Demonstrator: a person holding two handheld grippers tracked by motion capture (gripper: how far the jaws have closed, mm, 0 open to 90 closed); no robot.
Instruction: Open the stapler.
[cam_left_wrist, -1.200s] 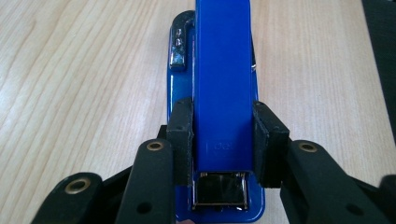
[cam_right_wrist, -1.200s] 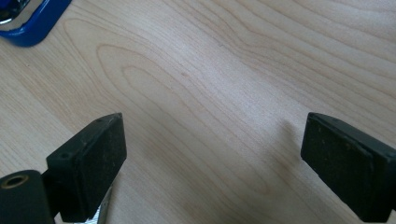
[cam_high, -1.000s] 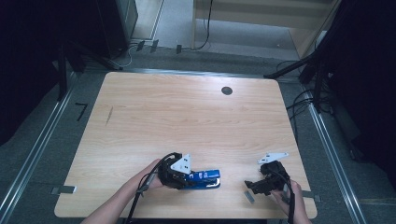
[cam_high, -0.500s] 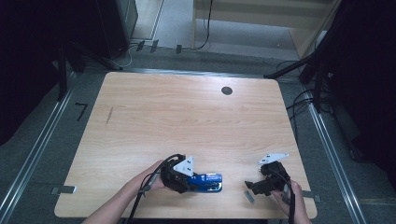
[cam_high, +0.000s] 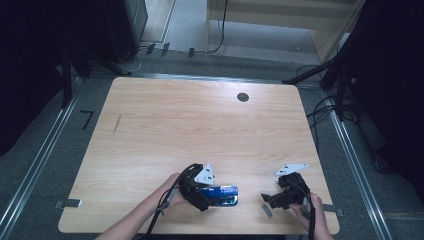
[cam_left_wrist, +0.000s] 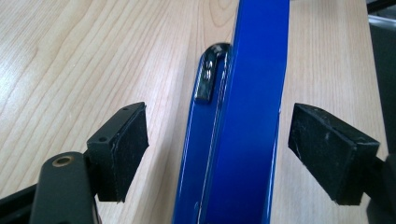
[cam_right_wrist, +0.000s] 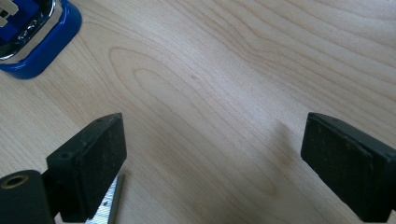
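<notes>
Left claw (cam_left_wrist: 212, 149) has just been opening; its pads stand apart on either side of the blue stapler (cam_left_wrist: 243, 116), clear of it. Stapler lies flat on the counter (cam_high: 200, 125) near its front edge. Right claw (cam_right_wrist: 210, 163) gapes over bare wood beside a staple strip (cam_right_wrist: 109, 205)

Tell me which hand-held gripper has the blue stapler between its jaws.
The left hand-held gripper: the blue stapler lies between its jaws, which have just been opening, pads clear. The right hand-held gripper straddles bare table.
</notes>
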